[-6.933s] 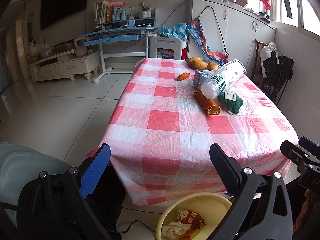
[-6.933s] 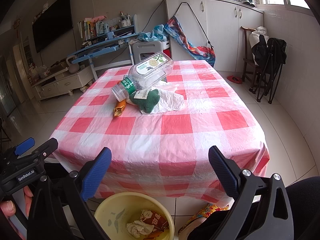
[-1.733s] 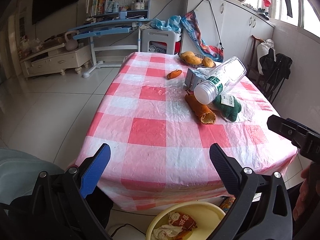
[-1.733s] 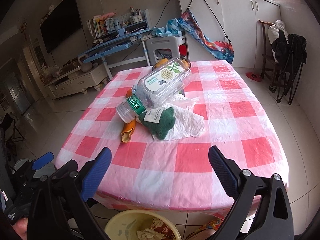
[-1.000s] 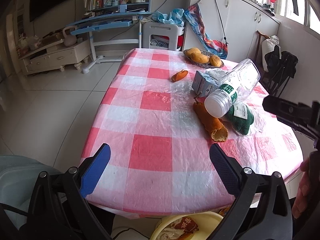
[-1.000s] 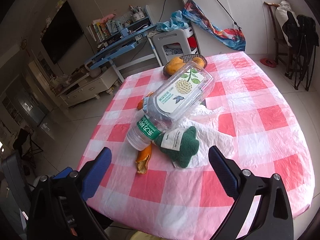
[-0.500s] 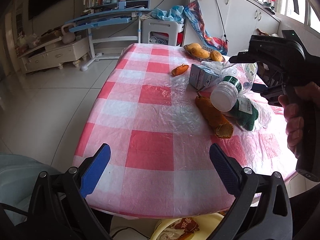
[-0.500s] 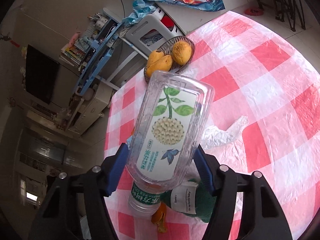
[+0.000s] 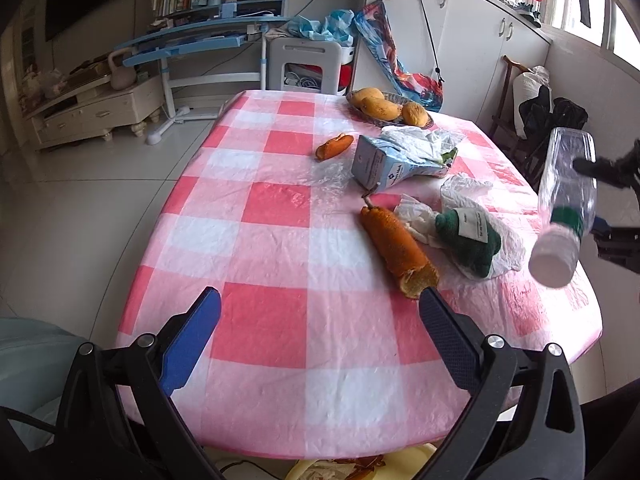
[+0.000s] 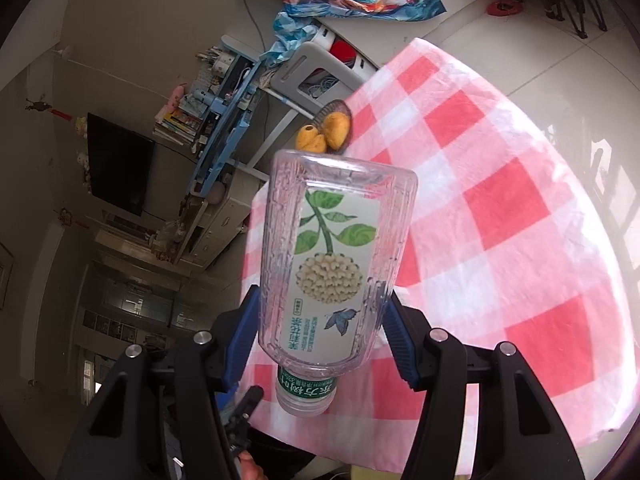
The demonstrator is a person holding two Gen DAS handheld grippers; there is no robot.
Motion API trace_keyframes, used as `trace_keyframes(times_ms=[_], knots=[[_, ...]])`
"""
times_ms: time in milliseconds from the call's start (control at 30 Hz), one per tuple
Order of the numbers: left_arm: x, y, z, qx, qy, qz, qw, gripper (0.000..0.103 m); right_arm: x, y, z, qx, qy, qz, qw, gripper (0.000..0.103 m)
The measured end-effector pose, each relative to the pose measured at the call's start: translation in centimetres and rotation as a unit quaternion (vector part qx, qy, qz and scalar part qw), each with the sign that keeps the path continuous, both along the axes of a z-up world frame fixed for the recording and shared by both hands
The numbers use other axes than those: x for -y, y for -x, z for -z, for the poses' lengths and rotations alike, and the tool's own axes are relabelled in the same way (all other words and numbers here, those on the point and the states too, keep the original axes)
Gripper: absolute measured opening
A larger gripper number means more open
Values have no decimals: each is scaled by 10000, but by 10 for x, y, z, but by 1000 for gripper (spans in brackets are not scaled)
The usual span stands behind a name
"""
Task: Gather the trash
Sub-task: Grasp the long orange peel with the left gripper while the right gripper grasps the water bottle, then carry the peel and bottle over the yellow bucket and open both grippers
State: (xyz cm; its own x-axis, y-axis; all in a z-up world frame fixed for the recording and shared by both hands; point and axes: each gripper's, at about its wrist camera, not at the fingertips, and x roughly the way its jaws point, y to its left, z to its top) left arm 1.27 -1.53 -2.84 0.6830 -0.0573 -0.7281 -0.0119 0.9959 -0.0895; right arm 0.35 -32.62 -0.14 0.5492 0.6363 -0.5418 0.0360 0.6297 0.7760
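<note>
Checked table (image 9: 280,248), one bottle (image 10: 332,264), two peels (image 9: 396,252)

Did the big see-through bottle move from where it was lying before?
Yes. The bottle, clamped in the right gripper, is lifted off the green cloth, out past the table's right edge.

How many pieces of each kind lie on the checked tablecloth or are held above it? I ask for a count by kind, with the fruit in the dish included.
Plastic bottle, held in the right gripper: 1
Orange peel: 2
Carton: 1
Green cloth item with tag: 1
Crumpled white plastic or paper: 3
Fruit in the dish: 3
Total: 11
</note>
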Motion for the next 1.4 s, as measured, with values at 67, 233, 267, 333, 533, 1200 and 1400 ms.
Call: trace_keyframes(times_ms=[67, 233, 267, 333, 533, 1200, 1400], knots=[[8, -10, 1, -37, 15, 30, 10000, 96, 10, 5, 17, -229, -206, 173, 9994, 57], [22, -39, 7, -214, 10, -45, 9998, 96, 10, 7, 19, -247, -297, 170, 9991, 57], [24, -45, 9, -263, -12, -67, 9996, 96, 9, 7, 18, -229, -321, 159, 9991, 57], [30, -55, 13, -375, -127, -84, 9992, 95, 13, 6, 20, -225, -415, 143, 9988, 57], [42, -71, 26, -522, -183, 238, 9982, 63, 11, 2, 23, -176, -512, 21, 9985, 58], [-18, 1, 15, -458, 900, 198, 9947, 18, -11, 5, 17, 57, -385, -323, 9987, 58], [-20, 30, 7, -351, 744, 196, 9964, 18, -24, 17, 14, 205, -273, -516, 9981, 58]])
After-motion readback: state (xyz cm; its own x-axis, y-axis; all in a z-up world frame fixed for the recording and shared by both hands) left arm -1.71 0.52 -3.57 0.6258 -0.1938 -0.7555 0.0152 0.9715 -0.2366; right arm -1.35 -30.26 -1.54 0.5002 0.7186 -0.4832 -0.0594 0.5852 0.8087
